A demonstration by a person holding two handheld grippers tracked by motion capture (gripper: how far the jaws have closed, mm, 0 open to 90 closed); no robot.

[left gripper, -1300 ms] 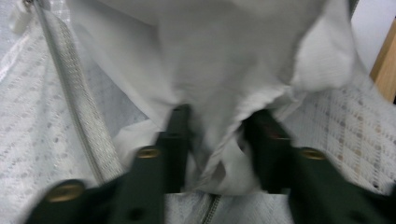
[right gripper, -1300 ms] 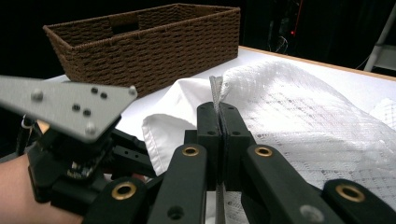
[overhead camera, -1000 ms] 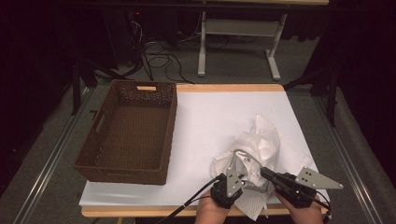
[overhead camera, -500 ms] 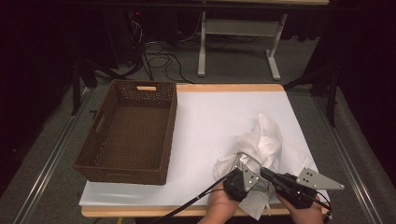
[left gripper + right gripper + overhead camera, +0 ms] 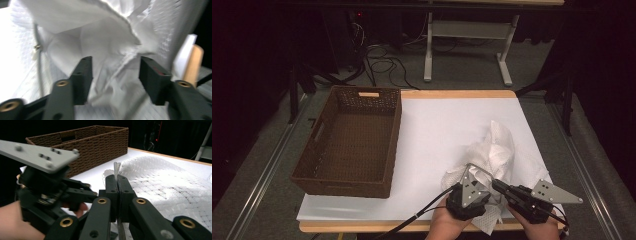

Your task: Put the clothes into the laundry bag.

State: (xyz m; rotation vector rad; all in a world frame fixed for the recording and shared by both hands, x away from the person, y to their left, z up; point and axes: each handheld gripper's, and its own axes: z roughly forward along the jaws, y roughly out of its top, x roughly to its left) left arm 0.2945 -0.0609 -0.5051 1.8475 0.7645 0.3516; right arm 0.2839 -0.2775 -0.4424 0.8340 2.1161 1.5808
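The crumpled white textured cloth (image 5: pixel 494 155) lies at the table's (image 5: pixel 447 125) near right corner. Your right tongs (image 5: pixel 117 181) pinch a fold of its edge; your left tongs (image 5: pixel 115 75) have just been opening, cloth bunched loosely between them. The brown woven basket (image 5: pixel 347 145) sits along the left edge.

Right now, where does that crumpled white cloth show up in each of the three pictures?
High view: the white cloth lies at the table's near right, by both grippers.
Left gripper view: it fills the frame, bunched between the open jaws.
Right gripper view: it spreads right, an edge pinched in the shut jaws.
Shared landmark: the brown basket.
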